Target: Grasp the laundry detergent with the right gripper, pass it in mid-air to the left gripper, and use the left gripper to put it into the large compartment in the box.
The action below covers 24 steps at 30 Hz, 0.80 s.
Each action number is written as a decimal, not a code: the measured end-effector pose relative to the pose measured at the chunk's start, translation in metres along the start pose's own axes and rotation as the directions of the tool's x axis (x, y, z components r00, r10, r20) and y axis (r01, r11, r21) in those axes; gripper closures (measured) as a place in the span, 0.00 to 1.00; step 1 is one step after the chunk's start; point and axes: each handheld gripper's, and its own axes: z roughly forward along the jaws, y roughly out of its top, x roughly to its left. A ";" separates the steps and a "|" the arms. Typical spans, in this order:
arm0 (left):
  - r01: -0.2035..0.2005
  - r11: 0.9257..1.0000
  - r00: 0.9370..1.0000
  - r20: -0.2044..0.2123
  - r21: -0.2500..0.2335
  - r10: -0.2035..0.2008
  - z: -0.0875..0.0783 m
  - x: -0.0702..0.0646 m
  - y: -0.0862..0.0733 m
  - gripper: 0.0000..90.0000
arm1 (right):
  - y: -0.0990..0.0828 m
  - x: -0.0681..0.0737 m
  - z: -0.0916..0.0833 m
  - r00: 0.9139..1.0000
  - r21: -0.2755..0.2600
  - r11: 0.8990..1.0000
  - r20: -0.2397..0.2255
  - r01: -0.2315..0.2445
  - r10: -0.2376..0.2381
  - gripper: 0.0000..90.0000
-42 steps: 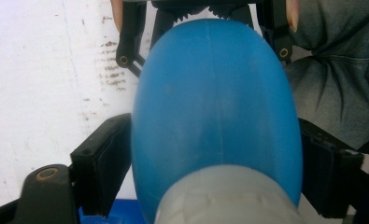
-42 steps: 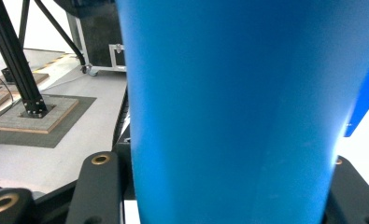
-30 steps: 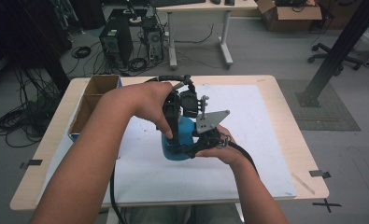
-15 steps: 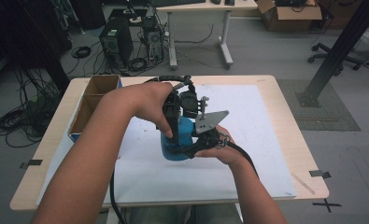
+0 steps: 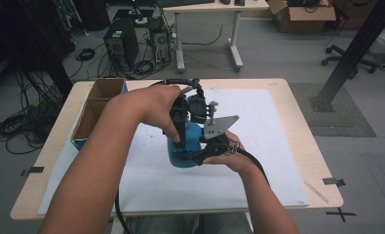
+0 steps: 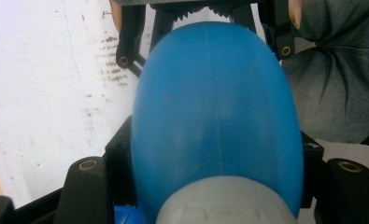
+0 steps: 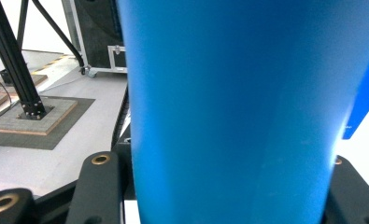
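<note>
I look down on a pale wooden worktop [image 5: 297,122] covered by a white sheet [image 5: 273,146]; a grey floor [image 5: 287,53] lies around it; beyond stands a white desk [image 5: 207,9] with computer towers [image 5: 122,46] and tangled cables [image 5: 14,126] beside it; a black strut [image 5: 351,53] rises at right from a dark mat [image 5: 343,112]; an office chair [image 5: 348,48] sits behind.

The bottle [image 5: 186,146] stands on the sheet [image 5: 258,161] at the middle of the worktop [image 5: 297,97], between the two tongs: left tongs [image 5: 179,127] grip it from above, right tongs [image 5: 196,157] from the right. The box [image 5: 98,107] lies well left of both tongs, at the worktop edge.
</note>
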 end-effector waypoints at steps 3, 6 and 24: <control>0.005 1.000 1.000 -0.001 0.010 -0.005 0.001 0.000 0.001 0.42 | 0.000 0.000 0.000 1.000 0.000 1.000 -0.001 -0.002 0.002 0.50; 0.003 1.000 1.000 0.003 0.026 -0.003 0.002 0.000 0.002 0.42 | -0.001 0.001 0.002 1.000 0.003 1.000 0.000 -0.001 0.001 0.49; 0.040 0.999 0.999 0.020 0.006 -0.040 -0.003 0.002 -0.003 0.42 | 0.003 0.008 0.002 0.997 0.028 0.999 0.070 -0.016 0.014 0.12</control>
